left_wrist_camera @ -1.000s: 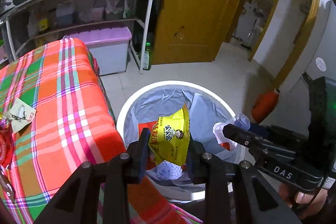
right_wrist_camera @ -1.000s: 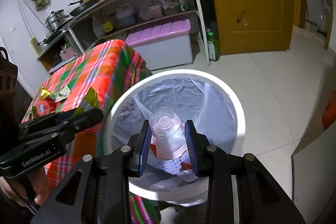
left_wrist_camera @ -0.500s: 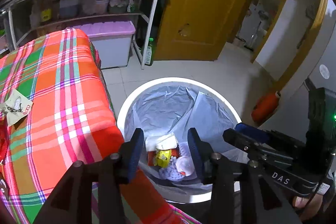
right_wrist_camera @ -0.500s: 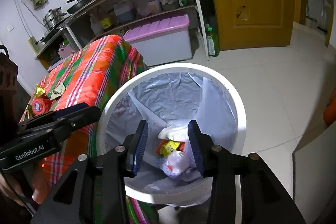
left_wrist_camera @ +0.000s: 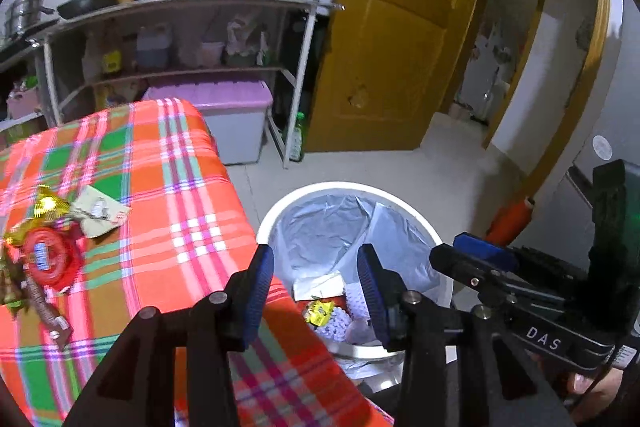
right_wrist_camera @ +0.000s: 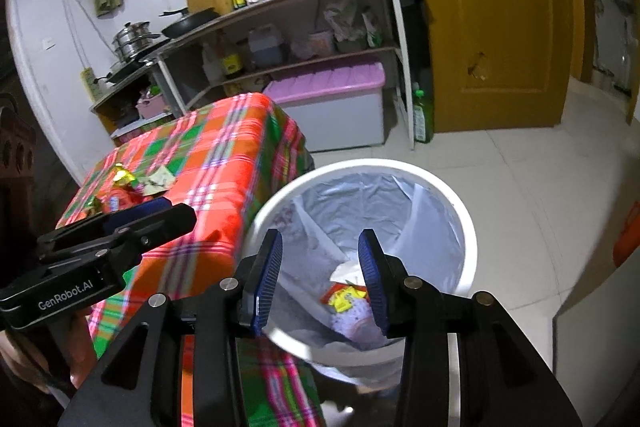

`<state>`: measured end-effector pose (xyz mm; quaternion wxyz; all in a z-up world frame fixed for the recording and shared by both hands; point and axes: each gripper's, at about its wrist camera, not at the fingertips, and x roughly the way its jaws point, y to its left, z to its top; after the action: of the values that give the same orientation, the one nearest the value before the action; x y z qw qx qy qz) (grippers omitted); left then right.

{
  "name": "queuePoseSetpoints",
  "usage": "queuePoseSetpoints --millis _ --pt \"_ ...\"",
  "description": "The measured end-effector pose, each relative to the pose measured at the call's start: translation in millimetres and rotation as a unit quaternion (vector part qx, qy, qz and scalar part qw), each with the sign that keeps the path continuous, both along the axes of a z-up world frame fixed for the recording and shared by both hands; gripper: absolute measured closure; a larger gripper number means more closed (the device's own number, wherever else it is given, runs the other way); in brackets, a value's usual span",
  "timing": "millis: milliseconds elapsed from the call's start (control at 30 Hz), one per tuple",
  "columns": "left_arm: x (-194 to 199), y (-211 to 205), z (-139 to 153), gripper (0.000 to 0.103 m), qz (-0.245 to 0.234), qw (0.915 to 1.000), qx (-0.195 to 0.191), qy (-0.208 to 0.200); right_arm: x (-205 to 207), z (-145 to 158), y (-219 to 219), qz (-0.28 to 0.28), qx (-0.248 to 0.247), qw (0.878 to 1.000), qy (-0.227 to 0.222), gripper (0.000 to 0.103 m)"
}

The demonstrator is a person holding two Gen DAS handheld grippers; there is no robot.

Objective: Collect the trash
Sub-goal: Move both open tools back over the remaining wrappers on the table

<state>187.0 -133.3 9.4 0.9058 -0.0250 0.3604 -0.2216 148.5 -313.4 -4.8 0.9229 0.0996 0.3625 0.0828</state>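
Left wrist view: we are holding the left gripper (left_wrist_camera: 316, 291) with its jaws spread wide and nothing between them, poised over the edge where the plaid tablecloth (left_wrist_camera: 132, 211) meets the white bin (left_wrist_camera: 344, 187). The bin is lined with a grey bag and already carries trash at the bottom: a yellow wrapper (left_wrist_camera: 320, 311), white paper, and a patterned cup-like piece beside them. The right gripper (left_wrist_camera: 480, 259) is showing at the right, just beside the bin rim; we cannot tell its jaw gap from here. The trash still to collect is sitting on the cloth at the far left: a red round wrapper (left_wrist_camera: 48, 259), a gold foil piece (left_wrist_camera: 46, 205), a pale paper scrap (left_wrist_camera: 100, 213) and a brown stick-like wrapper (left_wrist_camera: 46, 311), all clustered and partly touching.

Right wrist view: we are keeping the right gripper (right_wrist_camera: 320, 277) wide and empty too, aimed into the bin (right_wrist_camera: 460, 211), with the yellow and red wrapper (right_wrist_camera: 346, 297) lying deep inside. The left gripper (right_wrist_camera: 120, 231) is crossing the table corner at the left. The leftover pile (right_wrist_camera: 124, 187) is lying on the tablecloth (right_wrist_camera: 224, 163) behind it, well apart from the bin.

Judgement: we are swinging back for the next pick. To do it well, we are better off staying wide, coming down on one piece at a time, pinching the thin paper by a raised edge, and not snagging the cloth.
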Motion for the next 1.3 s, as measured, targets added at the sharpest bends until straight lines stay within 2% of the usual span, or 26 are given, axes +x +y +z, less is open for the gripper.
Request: queuePoseSetpoints --millis 233,800,1000,1300 --pt "-29 21 20 0.059 0.023 0.9992 0.006 -0.033 -20 20 19 0.022 -0.009 0.999 -0.027 0.062" --pt "-82 78 41 0.059 0.071 0.9947 0.016 -0.072 -49 46 67 0.071 -0.028 0.995 -0.062 0.062" --pt "-93 101 41 0.059 0.097 0.9927 0.007 -0.071 -54 49 84 0.094 -0.028 0.993 -0.067 0.062" --pt "-102 142 34 0.059 0.145 0.9874 0.013 -0.063 -48 47 106 0.116 -0.024 0.991 -0.064 0.062"
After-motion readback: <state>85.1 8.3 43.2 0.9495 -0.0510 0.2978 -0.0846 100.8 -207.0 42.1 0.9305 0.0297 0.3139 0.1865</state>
